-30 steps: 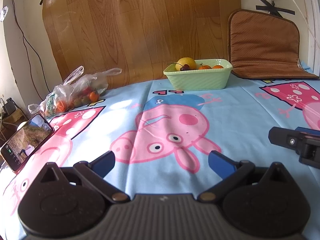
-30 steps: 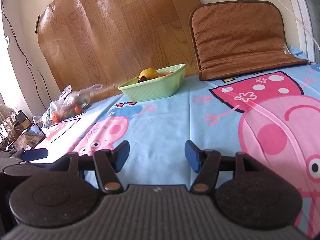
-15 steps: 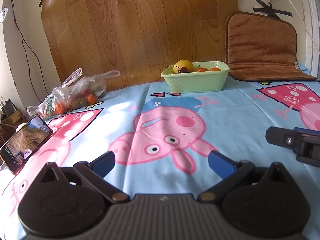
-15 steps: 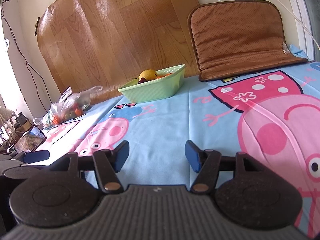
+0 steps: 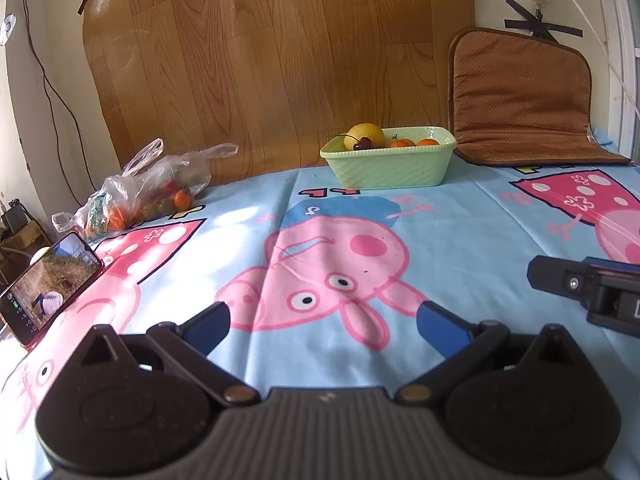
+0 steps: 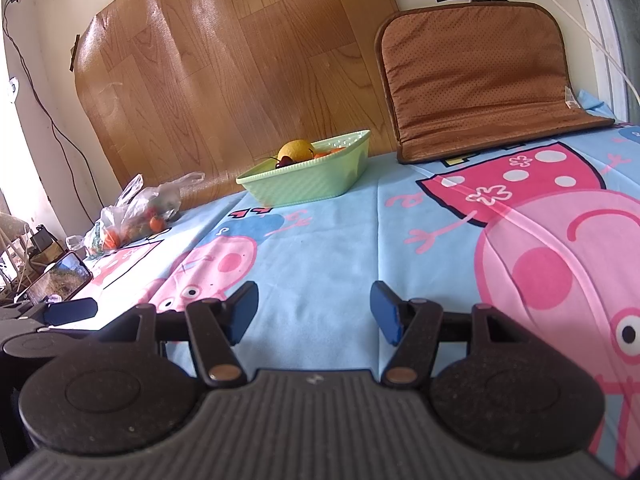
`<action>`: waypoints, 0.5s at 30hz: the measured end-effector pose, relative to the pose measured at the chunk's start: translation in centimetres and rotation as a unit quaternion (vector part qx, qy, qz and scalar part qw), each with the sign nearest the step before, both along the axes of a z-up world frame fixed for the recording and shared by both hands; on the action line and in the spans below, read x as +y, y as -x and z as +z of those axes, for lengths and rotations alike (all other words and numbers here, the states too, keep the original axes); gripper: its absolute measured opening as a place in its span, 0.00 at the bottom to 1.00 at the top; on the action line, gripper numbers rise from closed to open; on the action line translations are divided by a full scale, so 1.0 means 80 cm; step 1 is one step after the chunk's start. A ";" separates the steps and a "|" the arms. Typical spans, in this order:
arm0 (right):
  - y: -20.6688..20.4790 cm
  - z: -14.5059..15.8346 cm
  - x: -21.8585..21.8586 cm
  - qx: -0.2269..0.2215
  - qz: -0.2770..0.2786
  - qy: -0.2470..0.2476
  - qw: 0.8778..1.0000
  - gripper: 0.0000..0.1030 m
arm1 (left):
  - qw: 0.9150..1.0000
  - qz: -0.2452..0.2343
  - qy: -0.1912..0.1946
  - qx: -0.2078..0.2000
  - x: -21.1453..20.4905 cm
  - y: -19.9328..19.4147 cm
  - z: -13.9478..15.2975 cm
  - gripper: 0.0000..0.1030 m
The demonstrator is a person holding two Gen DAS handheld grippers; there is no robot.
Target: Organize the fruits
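A pale green basket (image 5: 390,168) (image 6: 308,184) stands at the far side of the table by the wooden board. It holds a yellow fruit (image 5: 365,137) (image 6: 295,150), a dark cherry (image 5: 362,144) and small orange fruits (image 5: 402,143). A clear plastic bag (image 5: 148,190) (image 6: 136,212) with orange, red and green fruits lies at the far left. My left gripper (image 5: 323,326) is open and empty, low over the cloth. My right gripper (image 6: 314,312) is open and empty, also low; its side shows in the left wrist view (image 5: 588,292).
A cartoon-pig tablecloth (image 5: 460,240) covers the table. A phone (image 5: 44,288) (image 6: 60,282) leans at the left edge. A brown cushion (image 5: 520,96) (image 6: 476,80) leans on the wall at the back right. Cables hang on the wall.
The left wrist view has tilted up slightly, so the basket and bag sit a little lower in it. Both grippers stay open and empty.
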State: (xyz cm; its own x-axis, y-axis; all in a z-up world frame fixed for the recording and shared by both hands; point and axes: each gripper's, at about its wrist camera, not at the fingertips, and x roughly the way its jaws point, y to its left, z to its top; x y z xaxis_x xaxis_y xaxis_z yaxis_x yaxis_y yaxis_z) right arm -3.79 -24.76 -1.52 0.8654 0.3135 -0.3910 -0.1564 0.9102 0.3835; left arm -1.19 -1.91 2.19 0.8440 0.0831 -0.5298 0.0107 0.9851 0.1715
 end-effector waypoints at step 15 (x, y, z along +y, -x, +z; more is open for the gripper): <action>0.000 0.001 -0.001 -0.001 0.000 -0.002 1.000 0.63 | 1.000 -0.002 0.002 0.006 -0.001 -0.001 -0.001 1.00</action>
